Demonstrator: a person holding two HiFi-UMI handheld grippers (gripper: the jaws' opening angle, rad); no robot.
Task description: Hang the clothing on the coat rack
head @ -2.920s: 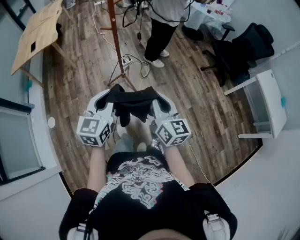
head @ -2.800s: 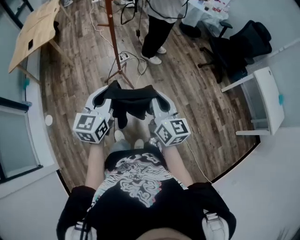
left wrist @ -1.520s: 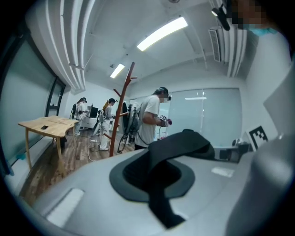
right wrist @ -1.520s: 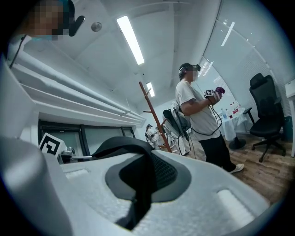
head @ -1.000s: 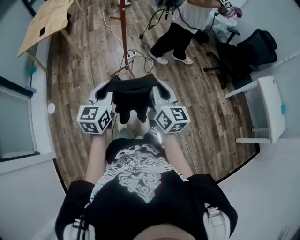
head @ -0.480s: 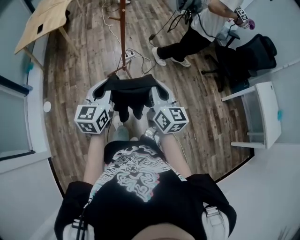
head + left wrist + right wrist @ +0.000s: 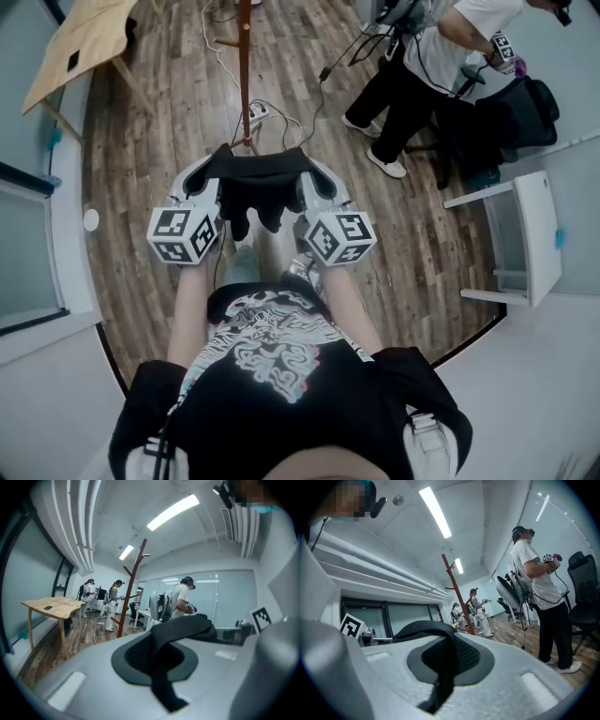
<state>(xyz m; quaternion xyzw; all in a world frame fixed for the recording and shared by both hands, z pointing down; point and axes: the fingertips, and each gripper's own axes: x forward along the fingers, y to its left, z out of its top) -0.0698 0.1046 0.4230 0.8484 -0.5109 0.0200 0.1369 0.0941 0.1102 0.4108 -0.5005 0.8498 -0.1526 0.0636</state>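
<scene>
Presently left gripper (image 7: 218,159) and right gripper (image 7: 303,162) each pinch an end of the limp black fabric garment (image 7: 262,190) slung crosswise between them; tall reddish-brown wooden coat rack (image 7: 245,70) stands straight ahead, equally near both.

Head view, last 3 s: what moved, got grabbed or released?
The bystander in the white shirt walked from beside the coat rack rightward to the office chair. Nothing grabbed or released: left gripper and right gripper stay clamped on the black garment stretched between them.
</scene>
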